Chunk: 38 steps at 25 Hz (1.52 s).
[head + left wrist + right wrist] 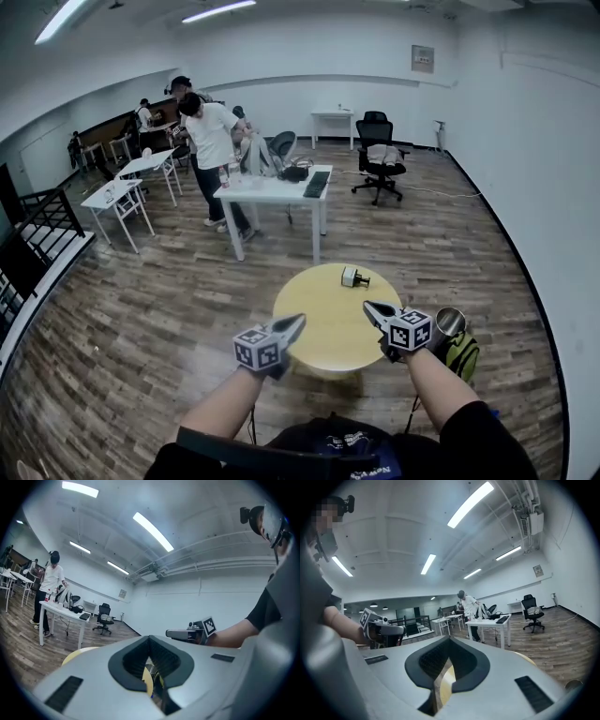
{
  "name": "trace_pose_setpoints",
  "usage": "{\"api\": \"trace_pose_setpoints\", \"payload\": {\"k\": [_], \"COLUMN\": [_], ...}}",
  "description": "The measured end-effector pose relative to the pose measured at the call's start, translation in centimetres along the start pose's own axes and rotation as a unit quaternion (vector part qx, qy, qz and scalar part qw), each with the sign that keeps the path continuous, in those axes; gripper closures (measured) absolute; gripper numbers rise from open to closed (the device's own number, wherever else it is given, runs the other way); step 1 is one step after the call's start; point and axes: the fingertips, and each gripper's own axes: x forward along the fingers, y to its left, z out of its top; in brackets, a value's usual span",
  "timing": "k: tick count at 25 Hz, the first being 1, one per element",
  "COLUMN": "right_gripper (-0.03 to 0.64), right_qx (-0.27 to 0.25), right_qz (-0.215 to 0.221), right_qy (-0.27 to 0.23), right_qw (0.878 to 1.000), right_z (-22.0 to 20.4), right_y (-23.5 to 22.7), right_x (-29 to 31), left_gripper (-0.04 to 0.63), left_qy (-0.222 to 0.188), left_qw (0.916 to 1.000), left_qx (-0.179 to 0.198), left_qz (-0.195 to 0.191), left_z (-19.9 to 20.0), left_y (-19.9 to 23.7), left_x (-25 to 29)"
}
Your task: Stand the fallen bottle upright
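Two claws hover at the near edge of the round counter [323, 314], each pressed shut with nothing between its jaws. The left claw [296, 322] is at the counter's near left rim and the right claw [369, 307] at its near right rim. Their tips angle toward each other but stay well apart.

Beyond the right claw, the bottle [353, 277] lies on its side on the far right part of the round counter, its dark end pointing right. Neither claw touches it.

Just right of the round counter, a metal can [450, 322] and a green bag [463, 354] sit low by the floor.

Farther back from the round counter, a white counter [272, 194] holds a keyboard [316, 184], and a person [211, 131] stands at its far left side. A black chair [380, 155] stands far behind the round counter, to the right.
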Motion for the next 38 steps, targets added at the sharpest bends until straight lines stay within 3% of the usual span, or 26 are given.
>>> {"api": "trace_pose_setpoints", "payload": {"k": [6, 11, 18, 23, 30, 38], "right_gripper": [0.598, 0.598, 0.597, 0.598, 0.597, 0.597], "right_qx": [0.006, 0.001, 0.008, 0.017, 0.027, 0.031], "right_qz": [-0.022, -0.056, -0.116, -0.136, -0.137, -0.097], "right_qy": [0.005, 0.002, -0.013, -0.002, 0.004, 0.005], "right_qw": [1.000, 0.998, 0.993, 0.991, 0.990, 0.995], "right_z": [0.3, 1.4, 4.1, 3.9, 3.8, 3.4], "right_y": [-5.8, -9.8, -13.0, -16.2, -21.2, -33.0], "right_x": [5.8, 13.5, 23.0, 27.3, 29.8, 26.0], "left_gripper": [0.592, 0.592, 0.592, 0.592, 0.592, 0.592], "left_qy": [-0.002, 0.011, 0.038, 0.057, 0.081, 0.116], "left_qw": [0.9997, 0.9979, 0.9925, 0.9889, 0.9885, 0.9874], "left_qx": [-0.003, 0.001, 0.018, 0.013, 0.008, 0.045], "left_qz": [-0.026, -0.063, -0.115, -0.136, -0.128, -0.097], "left_z": [1.4, 3.0, 6.7, 7.2, 6.4, 4.1], "left_y": [6.8, 15.6, 26.8, 32.1, 35.6, 32.0], "left_x": [5.4, 9.2, 11.9, 15.1, 20.1, 32.1]}}
